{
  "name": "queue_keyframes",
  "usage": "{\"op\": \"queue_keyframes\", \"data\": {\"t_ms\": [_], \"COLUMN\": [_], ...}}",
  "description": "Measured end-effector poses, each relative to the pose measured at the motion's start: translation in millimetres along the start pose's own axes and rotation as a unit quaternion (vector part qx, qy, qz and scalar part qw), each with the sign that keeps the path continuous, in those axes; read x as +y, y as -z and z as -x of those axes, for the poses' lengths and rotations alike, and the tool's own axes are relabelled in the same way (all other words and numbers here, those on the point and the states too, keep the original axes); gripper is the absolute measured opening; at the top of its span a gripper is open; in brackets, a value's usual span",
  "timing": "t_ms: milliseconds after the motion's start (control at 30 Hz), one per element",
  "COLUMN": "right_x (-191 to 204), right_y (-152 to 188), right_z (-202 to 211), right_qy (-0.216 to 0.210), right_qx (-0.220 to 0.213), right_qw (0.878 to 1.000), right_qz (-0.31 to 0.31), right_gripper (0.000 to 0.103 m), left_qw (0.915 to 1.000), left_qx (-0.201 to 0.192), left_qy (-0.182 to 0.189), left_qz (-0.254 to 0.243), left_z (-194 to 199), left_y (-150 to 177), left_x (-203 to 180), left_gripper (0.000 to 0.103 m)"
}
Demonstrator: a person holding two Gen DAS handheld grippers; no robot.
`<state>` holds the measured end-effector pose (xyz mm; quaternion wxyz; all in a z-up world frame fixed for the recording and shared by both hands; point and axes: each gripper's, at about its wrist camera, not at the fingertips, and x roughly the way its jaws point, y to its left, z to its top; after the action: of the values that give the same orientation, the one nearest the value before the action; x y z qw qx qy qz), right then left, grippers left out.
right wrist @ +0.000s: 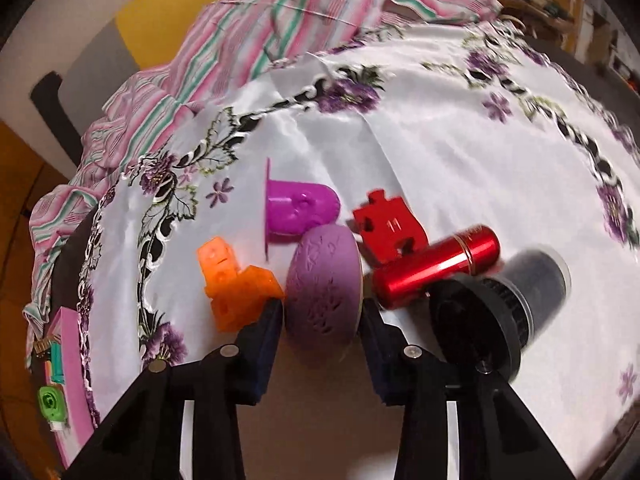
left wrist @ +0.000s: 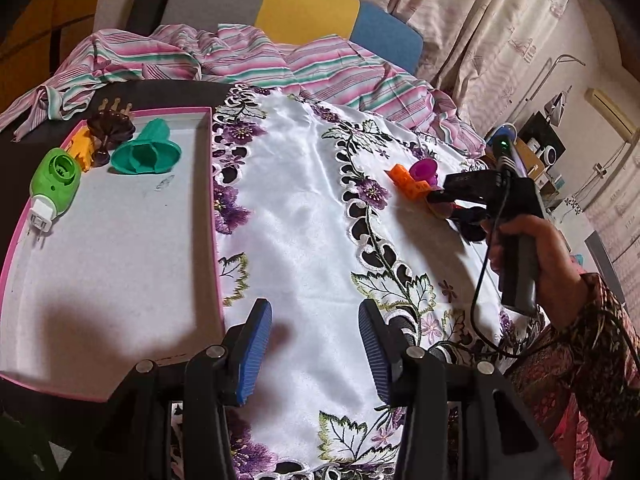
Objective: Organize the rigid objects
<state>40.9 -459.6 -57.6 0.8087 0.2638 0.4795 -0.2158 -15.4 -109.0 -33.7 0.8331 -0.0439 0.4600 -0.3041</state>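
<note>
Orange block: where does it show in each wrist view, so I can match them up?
Left wrist: the orange block lies right of centre on the white cloth, just left of the right gripper.
Right wrist: lower centre-left, at the left finger.
Shared landmark: the magenta cup beside it.

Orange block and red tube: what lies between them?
The purple oval piece, between the right gripper's fingers, separates orange block from red tube in the right wrist view.

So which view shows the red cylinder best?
The right wrist view: the red cylinder lies in full view, beside the red puzzle piece and the black jar. In the left wrist view, the right tool hides it entirely.
</note>
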Motion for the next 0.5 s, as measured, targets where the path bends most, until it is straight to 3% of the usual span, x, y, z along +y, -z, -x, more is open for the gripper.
{"op": "queue_keyframes", "data": {"t_ms": [200,400,500], "right_x": [15.2,51.5,52.1], "right_y": [-0.2,21.7,23.0], "right_z": [-3.7,0.0,6.0], "right_qy": [0.004,-0.067,-0.075], "right_qx": [0.002,0.031,0.024], "right_qw": [0.999,0.989,0.988], "right_qz": [0.054,0.13,0.131], "right_gripper": [0.04,0.04,0.039], "left_qw": [1.0,1.0,0.9999], "left_qx": [0.001,0.003,0.003], "left_qy": [0.005,0.003,0.003], "left_qz": [-0.004,-0.007,-0.011], "left_z": [-7.2,-21.3,-29.3], "left_y": [-12.3,-33.7,-45.7], "left_x": [-10.5,-24.7,-32.8], "left_gripper": [0.046,0.046,0.046]}}
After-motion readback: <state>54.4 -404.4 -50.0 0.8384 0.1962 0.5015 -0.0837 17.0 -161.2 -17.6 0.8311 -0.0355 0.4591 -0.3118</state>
